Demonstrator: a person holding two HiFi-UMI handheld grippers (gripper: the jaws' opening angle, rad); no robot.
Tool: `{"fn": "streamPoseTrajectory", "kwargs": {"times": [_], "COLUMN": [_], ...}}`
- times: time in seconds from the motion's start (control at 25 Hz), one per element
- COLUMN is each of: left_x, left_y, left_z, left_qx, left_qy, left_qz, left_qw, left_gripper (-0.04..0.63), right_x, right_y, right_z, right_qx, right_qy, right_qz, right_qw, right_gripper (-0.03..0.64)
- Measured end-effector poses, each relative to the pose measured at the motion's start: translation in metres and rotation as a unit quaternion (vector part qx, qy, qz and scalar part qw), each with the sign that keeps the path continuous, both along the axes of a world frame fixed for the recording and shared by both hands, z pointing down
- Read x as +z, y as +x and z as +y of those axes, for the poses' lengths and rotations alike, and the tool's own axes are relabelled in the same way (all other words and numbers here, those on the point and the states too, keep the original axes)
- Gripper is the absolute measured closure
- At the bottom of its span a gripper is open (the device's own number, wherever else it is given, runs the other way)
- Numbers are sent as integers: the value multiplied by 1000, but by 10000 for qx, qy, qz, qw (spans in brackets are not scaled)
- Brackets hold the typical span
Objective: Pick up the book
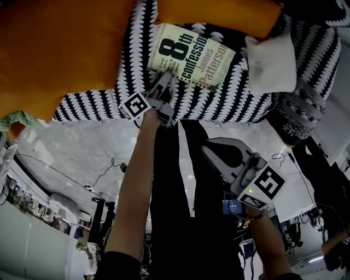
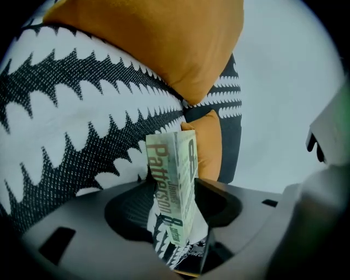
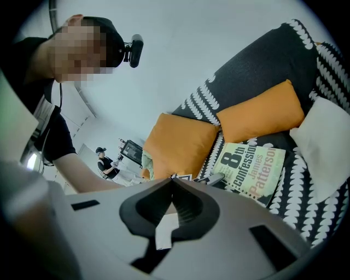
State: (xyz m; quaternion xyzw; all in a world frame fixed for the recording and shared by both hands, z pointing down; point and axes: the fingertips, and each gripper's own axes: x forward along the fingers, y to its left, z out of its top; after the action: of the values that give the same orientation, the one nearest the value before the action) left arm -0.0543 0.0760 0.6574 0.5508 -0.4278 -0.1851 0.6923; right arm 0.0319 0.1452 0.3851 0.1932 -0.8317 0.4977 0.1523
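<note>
The book (image 1: 191,54), a pale green paperback with dark print on its cover, lies on the black-and-white patterned sofa seat (image 1: 219,101). My left gripper (image 1: 164,82) reaches to the book's near left corner. In the left gripper view the book (image 2: 175,186) stands edge-on between the jaws, which press against both its sides. My right gripper (image 1: 210,150) hangs back from the sofa, well short of the book, with its jaws together and nothing in them. The right gripper view shows the book (image 3: 251,169) ahead beyond the closed tips of the right gripper (image 3: 172,179).
A large orange cushion (image 1: 60,49) lies left of the book and a smaller one (image 1: 219,13) behind it. A white cushion (image 1: 270,63) sits to its right, with a grey knitted cushion (image 1: 298,117) nearer. A person (image 3: 104,161) stands far off.
</note>
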Motion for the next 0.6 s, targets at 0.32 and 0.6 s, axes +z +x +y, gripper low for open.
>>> {"fn": "streamPoseTrajectory", "kwargs": {"times": [0.32,0.6], "left_x": [0,-10], "left_y": [-4,-2], "left_z": [0,0], "left_qx": [-256,-605], "left_qy": [-57,133], "left_qz": [72,338], "left_qw": [9996,9975], "left_gripper": [353,351], "right_x": [2,2], "right_y": [3,7], "right_z": [4,16], "right_qx": [54,93], "right_qy": [-10,56], "right_qz": [13,-52], "right_qw": [10000,9999], "right_gripper": [600,600]}}
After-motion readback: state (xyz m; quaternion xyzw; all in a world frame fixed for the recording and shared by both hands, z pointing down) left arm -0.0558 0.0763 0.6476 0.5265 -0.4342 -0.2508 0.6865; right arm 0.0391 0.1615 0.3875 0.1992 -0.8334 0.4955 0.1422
